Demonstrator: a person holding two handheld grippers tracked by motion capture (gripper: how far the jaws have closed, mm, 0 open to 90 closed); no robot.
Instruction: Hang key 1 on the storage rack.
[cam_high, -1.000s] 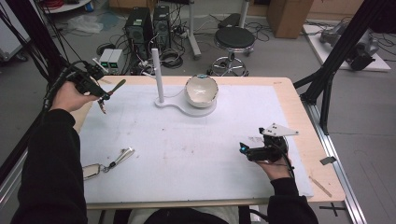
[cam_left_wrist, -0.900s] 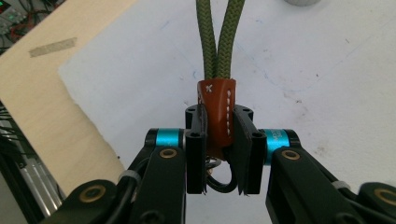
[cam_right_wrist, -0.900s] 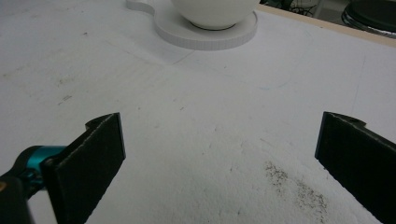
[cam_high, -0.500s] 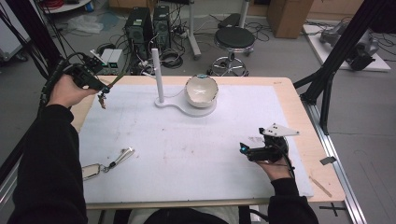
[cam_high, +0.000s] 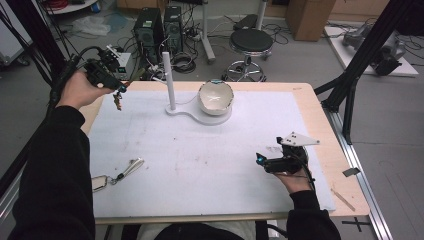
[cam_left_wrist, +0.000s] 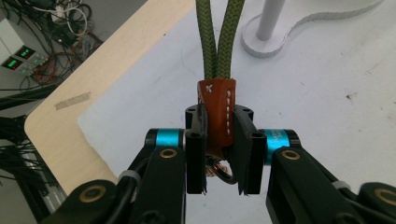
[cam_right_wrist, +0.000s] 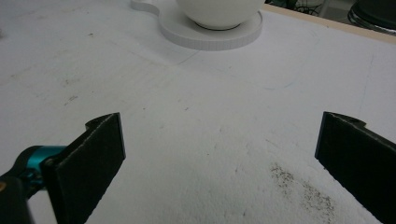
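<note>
Brown stitched leather tab (cam_left_wrist: 217, 112) with green cord, pinched by left gripper (cam_left_wrist: 219, 154) jaws.

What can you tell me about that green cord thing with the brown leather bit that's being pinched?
It is a keychain strap: two strands of olive-green woven cord run side by side into a brown leather sleeve with pale stitching. Below the sleeve a metal ring peeks out, partly hidden. The left gripper pinches the leather between its black fingers, which press on both sides. In the high view it hangs in the air over the table's far left corner, clear of the white mat.
</note>
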